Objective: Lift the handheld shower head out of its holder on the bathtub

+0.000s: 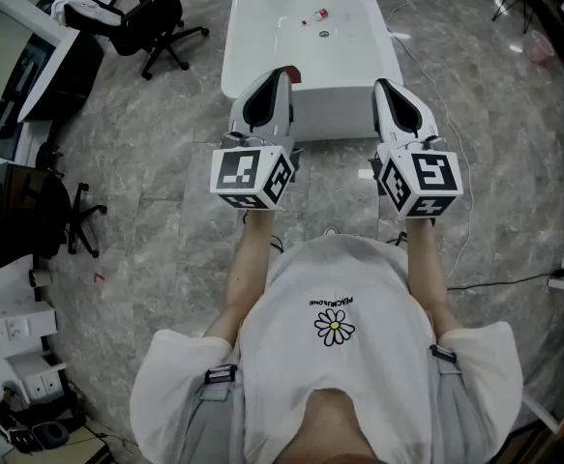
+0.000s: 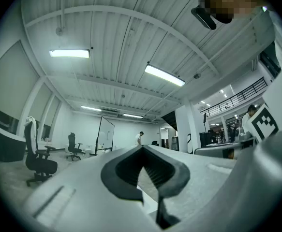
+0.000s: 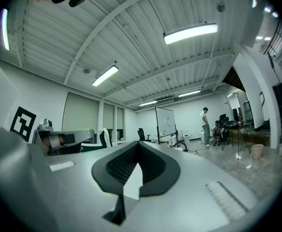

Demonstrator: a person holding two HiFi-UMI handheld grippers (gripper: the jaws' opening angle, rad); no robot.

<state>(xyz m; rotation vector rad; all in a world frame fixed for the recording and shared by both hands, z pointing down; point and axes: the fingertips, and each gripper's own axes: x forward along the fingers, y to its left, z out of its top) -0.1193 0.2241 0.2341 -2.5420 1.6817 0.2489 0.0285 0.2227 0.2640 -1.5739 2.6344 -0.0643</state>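
Both clenched: left hand-held gripper [image 1: 282,72], right hand-held gripper [image 1: 381,84]; bathtub [image 1: 259,29] in head view only.

Looks up and out along the left gripper [image 2: 143,151], with both grey fingers [image 2: 82,192] filling the bottom of the frame. Finds them closed tip to tip on nothing, the dark ribbed pads [image 2: 124,174] framing a diamond-shaped hollow with a sliver of pale floor showing through. Takes in a large white hall beyond: a ribbed ceiling [image 2: 111,33] with two lit strip lights [image 2: 164,75], a black office chair [image 2: 37,153] at left, a second chair [image 2: 73,147] farther back, a whiteboard [image 2: 106,135] on a stand, and a person [image 2: 139,137] standing small just right of it. Catches a white pillar [image 2: 184,129] right of centre, a dark railing [image 2: 242,94] on an upper level, and a black-and-white marker cube [image 2: 264,123] at the right edge.
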